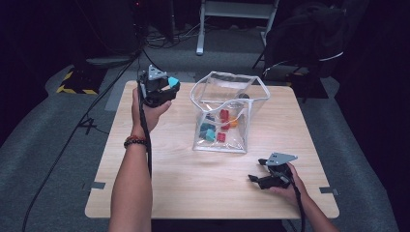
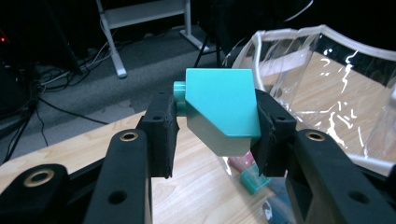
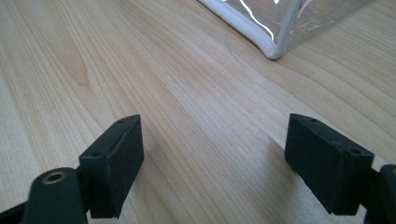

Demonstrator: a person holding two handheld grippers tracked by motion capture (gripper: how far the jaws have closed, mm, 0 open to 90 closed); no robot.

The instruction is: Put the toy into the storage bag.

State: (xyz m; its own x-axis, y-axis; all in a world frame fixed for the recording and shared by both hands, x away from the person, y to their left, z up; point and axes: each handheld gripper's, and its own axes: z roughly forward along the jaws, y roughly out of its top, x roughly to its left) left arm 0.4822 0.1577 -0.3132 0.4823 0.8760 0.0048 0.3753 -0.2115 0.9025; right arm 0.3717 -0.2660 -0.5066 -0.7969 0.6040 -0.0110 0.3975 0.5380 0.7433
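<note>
Clearly a teal block rides in the left tongs, raised beside the clear pouch.

Left tongs [image 2: 212, 123] are closed partway, pads pressing both flanks of the teal block [image 2: 223, 108], held off the desk [image 1: 169, 169] at about ten o'clock from the clear pouch [image 1: 229, 113], probably so it can go in through the open top, where other small blocks [image 1: 218, 126] already lie. Right tongs [image 3: 212, 163] gape wide and empty, low over bare wood at the pouch's five o'clock, likely waiting to steady it.

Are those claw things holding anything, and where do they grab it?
The left gripper clamps a teal block by its two opposite sides. The right gripper holds nothing.
</note>
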